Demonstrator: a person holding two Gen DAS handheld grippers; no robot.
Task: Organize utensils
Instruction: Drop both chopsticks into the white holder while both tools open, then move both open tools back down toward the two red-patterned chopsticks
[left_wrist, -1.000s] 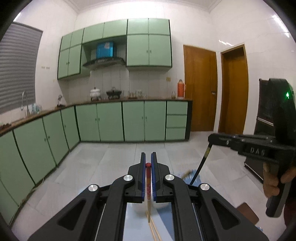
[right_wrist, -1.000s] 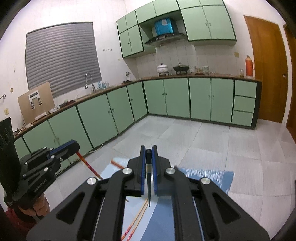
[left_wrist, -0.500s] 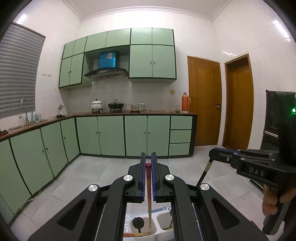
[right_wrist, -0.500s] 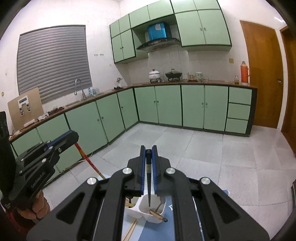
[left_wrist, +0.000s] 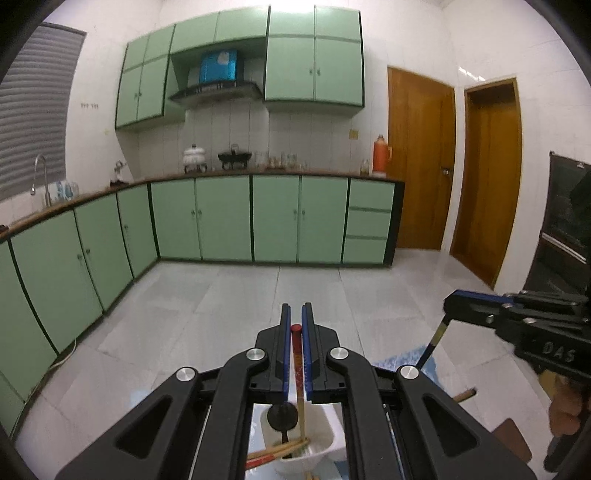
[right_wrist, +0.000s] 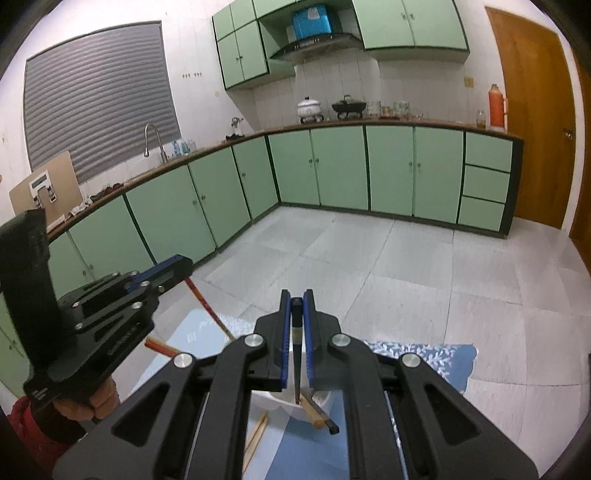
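My left gripper (left_wrist: 295, 310) is shut on a red-tipped wooden chopstick (left_wrist: 296, 354) that hangs upright into a white utensil holder (left_wrist: 321, 443). A black spoon (left_wrist: 282, 415) and several chopsticks lie in the holder. My right gripper (right_wrist: 296, 295) grips a dark chopstick (right_wrist: 296, 354) whose tip reaches down into the white utensil holder (right_wrist: 273, 400); its jaws are opening with the stick still between them. In each wrist view the other gripper shows at the side: the right gripper (left_wrist: 448, 297) and the left gripper (right_wrist: 186, 264), both with their sticks slanting down.
A blue patterned mat (right_wrist: 417, 354) covers the table under the holder. Loose wooden chopsticks (right_wrist: 255, 435) lie on it to the holder's left. Green kitchen cabinets (left_wrist: 221, 218) and a tiled floor lie far beyond. A hand holds each gripper's handle.
Both grippers have moved forward and down with their chopsticks. The white holder has come into view under them, and both stick tips now hang inside it.
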